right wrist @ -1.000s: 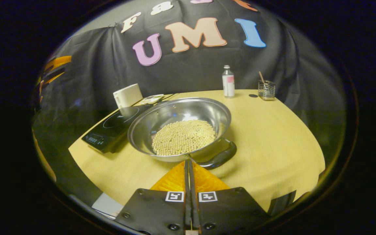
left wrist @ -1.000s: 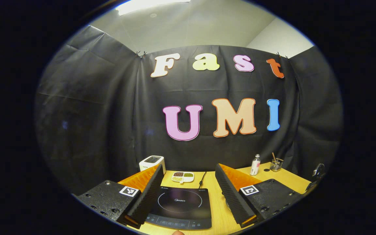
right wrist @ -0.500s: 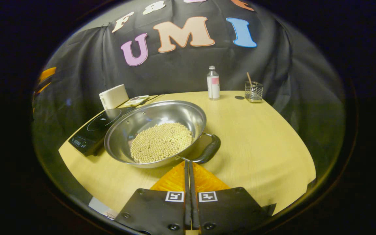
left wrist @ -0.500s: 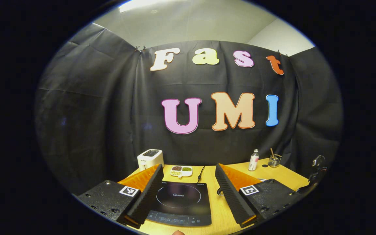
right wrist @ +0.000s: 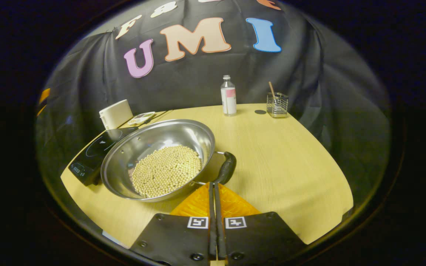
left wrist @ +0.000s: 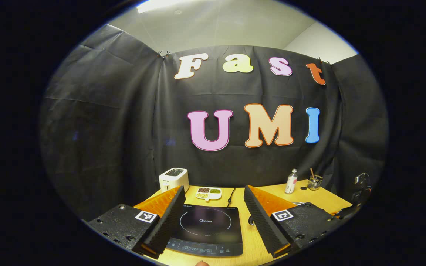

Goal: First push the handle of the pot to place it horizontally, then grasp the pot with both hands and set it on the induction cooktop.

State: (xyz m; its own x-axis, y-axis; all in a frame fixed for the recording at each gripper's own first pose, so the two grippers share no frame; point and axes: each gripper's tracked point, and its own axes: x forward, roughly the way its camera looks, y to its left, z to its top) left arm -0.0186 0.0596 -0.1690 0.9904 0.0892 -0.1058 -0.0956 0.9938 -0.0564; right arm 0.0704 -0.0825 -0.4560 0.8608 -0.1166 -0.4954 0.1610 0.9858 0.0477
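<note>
Right gripper (right wrist: 213,184): jaws pressed together with nothing between them, likely so the joined tips can serve as one blunt pusher.
Handle (right wrist: 226,168): just ahead of those tips, at or nearly touching them; contact unclear.
Pot (right wrist: 150,147): holds beans, near the bench's (right wrist: 290,159) front edge, left of the jaws.
Left gripper (left wrist: 213,207): jaws wide apart, probably waiting.
Induction cooktop (left wrist: 205,231): framed between those jaws, bare.
</note>
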